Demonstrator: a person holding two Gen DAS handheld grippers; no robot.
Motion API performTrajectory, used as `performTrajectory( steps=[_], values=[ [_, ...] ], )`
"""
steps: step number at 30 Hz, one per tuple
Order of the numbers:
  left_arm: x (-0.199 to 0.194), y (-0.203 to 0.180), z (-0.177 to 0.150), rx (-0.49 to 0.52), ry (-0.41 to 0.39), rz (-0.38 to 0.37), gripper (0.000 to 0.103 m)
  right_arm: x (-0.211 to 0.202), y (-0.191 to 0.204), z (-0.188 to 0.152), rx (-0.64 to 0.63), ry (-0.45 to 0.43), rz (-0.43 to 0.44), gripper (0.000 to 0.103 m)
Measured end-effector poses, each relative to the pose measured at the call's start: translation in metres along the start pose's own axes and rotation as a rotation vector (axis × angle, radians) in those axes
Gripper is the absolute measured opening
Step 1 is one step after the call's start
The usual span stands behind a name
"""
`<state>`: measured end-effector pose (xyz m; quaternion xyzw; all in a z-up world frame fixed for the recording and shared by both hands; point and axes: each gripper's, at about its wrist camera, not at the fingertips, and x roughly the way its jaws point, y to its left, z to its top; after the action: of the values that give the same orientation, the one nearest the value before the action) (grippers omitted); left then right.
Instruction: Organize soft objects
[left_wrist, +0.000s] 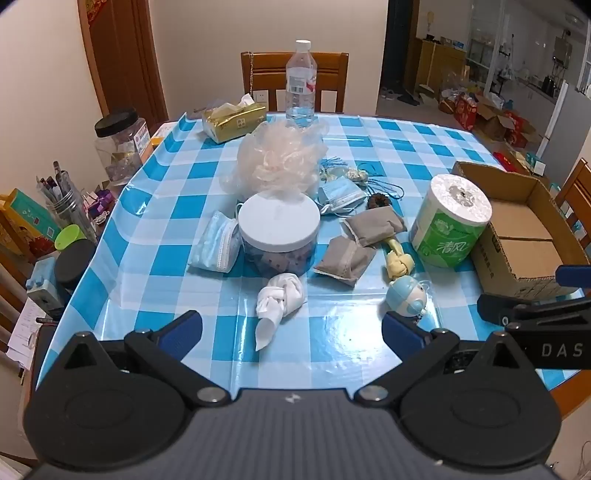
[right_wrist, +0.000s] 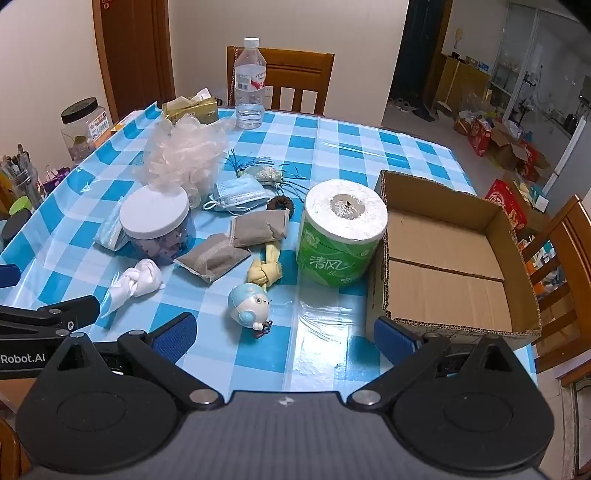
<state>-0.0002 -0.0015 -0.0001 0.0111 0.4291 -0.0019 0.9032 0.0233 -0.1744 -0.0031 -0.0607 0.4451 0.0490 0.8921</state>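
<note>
Soft things lie on the blue checked table: a knotted white cloth (left_wrist: 279, 299) (right_wrist: 135, 282), two grey pouches (left_wrist: 375, 225) (right_wrist: 212, 260), a knotted yellow cloth (left_wrist: 397, 264) (right_wrist: 265, 271), blue face masks (left_wrist: 218, 243) (right_wrist: 240, 194), a pale mesh puff (left_wrist: 282, 157) (right_wrist: 184, 151) and a small blue-white doll (left_wrist: 406, 297) (right_wrist: 247, 301). An open cardboard box (left_wrist: 517, 229) (right_wrist: 443, 258) stands at the right. My left gripper (left_wrist: 291, 330) is open and empty, just short of the white cloth. My right gripper (right_wrist: 284, 336) is open and empty, near the doll and the box's front corner.
A toilet paper roll (left_wrist: 448, 221) (right_wrist: 341, 232) stands by the box. A white-lidded jar (left_wrist: 279, 232) (right_wrist: 157, 225), a water bottle (left_wrist: 301, 85) (right_wrist: 250, 85) and a tissue pack (left_wrist: 234, 120) stand further back. Chairs stand at the far side and right. Clutter fills the left shelf.
</note>
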Motion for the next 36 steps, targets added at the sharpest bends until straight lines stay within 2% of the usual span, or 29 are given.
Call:
performTrajectory(
  steps=[8, 36],
  values=[
    [-0.001, -0.009, 0.000, 0.006, 0.001, -0.001, 0.102, -0.001, 0.001, 0.002, -0.001, -0.003, -0.004, 0.103],
    [-0.001, 0.003, 0.005, -0.010, -0.001, -0.013, 0.102, 0.001, 0.001, 0.006, -0.004, -0.009, -0.005, 0.103]
  ],
)
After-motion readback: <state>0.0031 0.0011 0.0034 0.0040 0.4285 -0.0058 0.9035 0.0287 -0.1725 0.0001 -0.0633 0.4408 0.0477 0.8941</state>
